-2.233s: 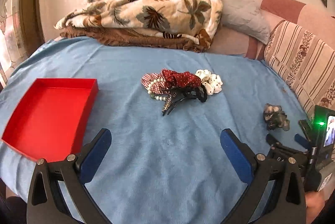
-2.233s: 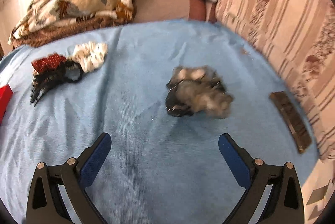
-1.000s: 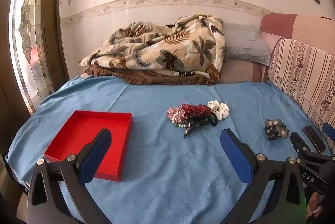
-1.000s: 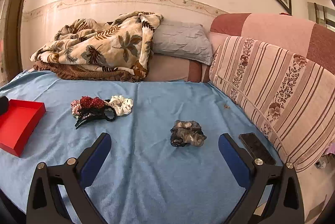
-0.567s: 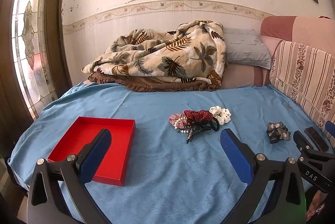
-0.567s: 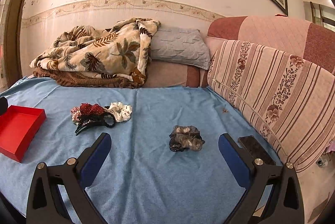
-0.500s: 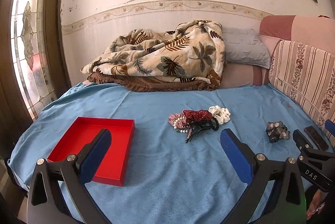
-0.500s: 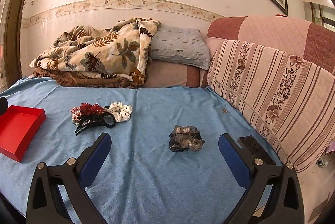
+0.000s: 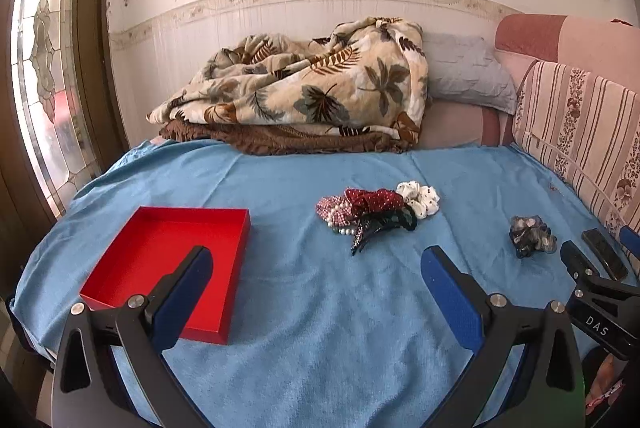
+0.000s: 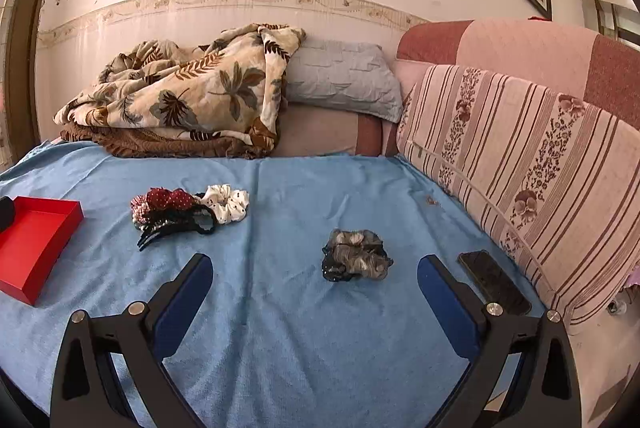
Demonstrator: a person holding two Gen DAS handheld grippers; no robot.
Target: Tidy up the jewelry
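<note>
A red open box [image 9: 168, 248] [image 10: 32, 240] lies empty on the blue cloth at the left. Mid-cloth sits a heap of accessories [image 9: 376, 214] [image 10: 188, 210]: a red dotted scrunchie, a white dotted scrunchie, a pearl bracelet and a black claw clip. Apart from the heap, to the right, lies a grey scrunchie [image 9: 530, 236] [image 10: 356, 260]. My left gripper [image 9: 316, 264] is open, held back from the cloth with nothing between its blue pads. My right gripper [image 10: 316, 272] is open too, the grey scrunchie just ahead of it; it shows in the left wrist view [image 9: 596, 268].
A black phone [image 10: 494, 282] [image 9: 604, 254] lies by the striped sofa back [image 10: 520, 168] on the right. A leaf-print blanket [image 9: 312, 96] and grey pillow [image 10: 340, 80] are piled at the far edge. A stained-glass door [image 9: 44, 100] stands left.
Both grippers have drawn back and tilted up from close over the cloth, so the wall and whole bed now show. Over the last half second almost nothing moves.
</note>
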